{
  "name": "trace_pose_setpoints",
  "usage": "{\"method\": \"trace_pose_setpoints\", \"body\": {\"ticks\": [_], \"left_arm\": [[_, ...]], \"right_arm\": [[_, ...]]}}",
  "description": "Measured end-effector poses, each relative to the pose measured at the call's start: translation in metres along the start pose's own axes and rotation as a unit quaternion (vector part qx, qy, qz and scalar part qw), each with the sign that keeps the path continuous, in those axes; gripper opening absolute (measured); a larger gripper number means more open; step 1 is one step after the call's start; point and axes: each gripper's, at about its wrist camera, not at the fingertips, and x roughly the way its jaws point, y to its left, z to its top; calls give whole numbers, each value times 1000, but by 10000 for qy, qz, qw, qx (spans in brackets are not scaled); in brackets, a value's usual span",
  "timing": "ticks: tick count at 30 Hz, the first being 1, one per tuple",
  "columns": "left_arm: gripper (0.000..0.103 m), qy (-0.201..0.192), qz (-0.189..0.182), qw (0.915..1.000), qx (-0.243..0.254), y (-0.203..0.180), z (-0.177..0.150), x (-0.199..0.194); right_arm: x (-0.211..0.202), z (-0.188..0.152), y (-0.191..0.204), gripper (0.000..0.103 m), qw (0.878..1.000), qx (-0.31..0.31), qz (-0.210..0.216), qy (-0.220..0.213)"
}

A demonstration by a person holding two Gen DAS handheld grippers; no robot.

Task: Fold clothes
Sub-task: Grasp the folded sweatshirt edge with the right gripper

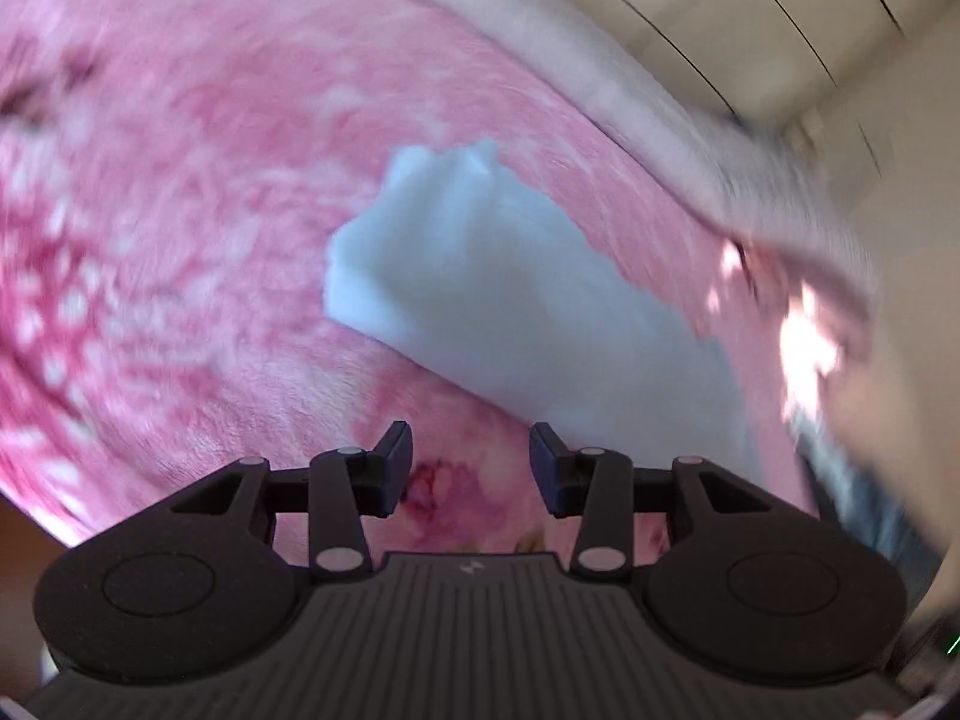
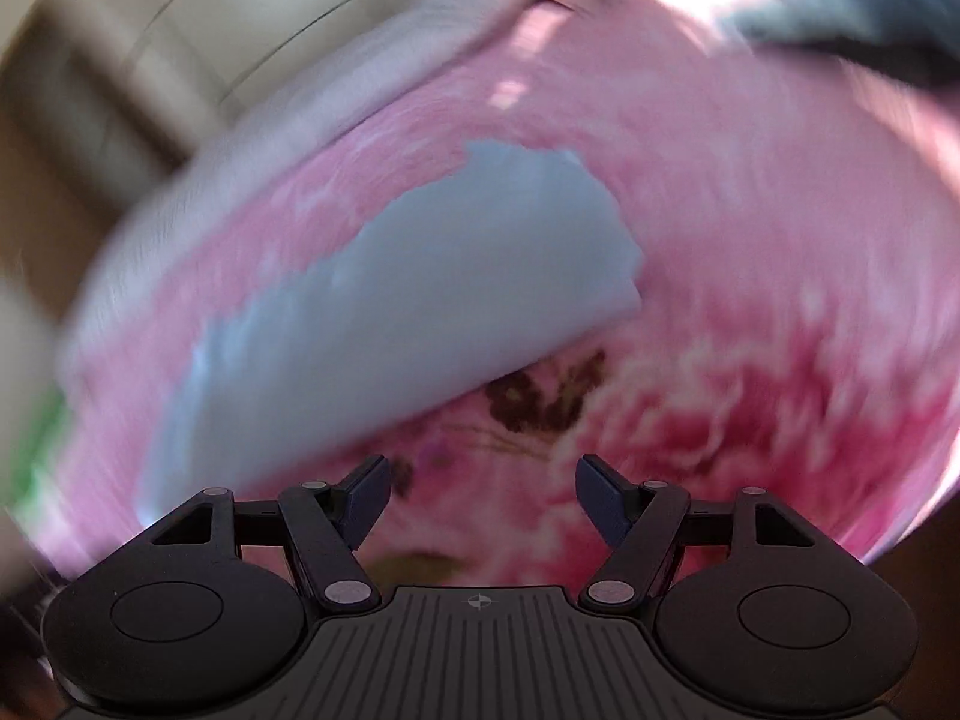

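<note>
A pale blue garment (image 1: 516, 300) lies folded on a pink flowered bedspread (image 1: 180, 210). In the left wrist view it sits ahead and to the right of my left gripper (image 1: 471, 468), which is open and empty just above the bedspread. In the right wrist view the same garment (image 2: 420, 312) lies ahead and to the left of my right gripper (image 2: 483, 501), which is open and empty. Both views are blurred by motion.
A white band of bedding (image 1: 600, 72) runs along the far edge of the bedspread, with cream wall panels (image 1: 810, 12) behind. A dark grey-blue cloth (image 2: 840, 18) lies at the far right of the bed. Sunlit patches (image 1: 804, 348) fall on the spread.
</note>
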Motion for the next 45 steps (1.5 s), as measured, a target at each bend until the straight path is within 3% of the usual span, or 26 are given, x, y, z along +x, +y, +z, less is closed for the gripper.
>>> {"method": "trace_pose_setpoints", "body": {"ticks": [5, 9, 13, 16, 18, 19, 20, 25, 30, 39, 45], "left_arm": [[43, -13, -127, 9949, -1004, 22, 17, 33], [43, -12, -2, 9903, -1386, 34, 27, 60], [43, -164, -15, 9906, -1360, 33, 33, 73], [43, -232, 19, 9912, -1301, 29, 36, 79], [36, -261, 93, 9929, -1157, 26, 38, 84], [30, -276, 118, 9936, -1088, 26, 38, 85], [25, -292, 129, 9942, -1023, 27, 38, 85], [8, -334, 9, 9958, -848, 31, 34, 75], [7, -368, -6, 9988, -328, 18, 24, 54], [7, 55, -259, 9993, -274, 28, -36, 0], [19, 144, -262, 9993, -203, 42, -40, -15]], "right_arm": [[21, 18, -45, 72, 9840, 1720, 474, -44], [36, 27, -56, 72, 9714, 2253, 696, -273], [50, 40, -60, 71, 9646, 2507, 700, -423], [59, 47, -58, 71, 9657, 2448, 676, -533], [64, 51, -56, 65, 9688, 2306, 637, -640], [66, 51, -57, 50, 9703, 2251, 597, -648], [68, 52, -58, 28, 9718, 2196, 558, -656], [69, 53, -60, 10, 9790, 1878, 455, -650], [53, 56, -50, 8, 9857, 1517, 379, -632], [-13, 29, -76, 8, 9897, 1343, 195, -460], [-26, 12, -103, 15, 9890, 1434, 255, -266]]}}
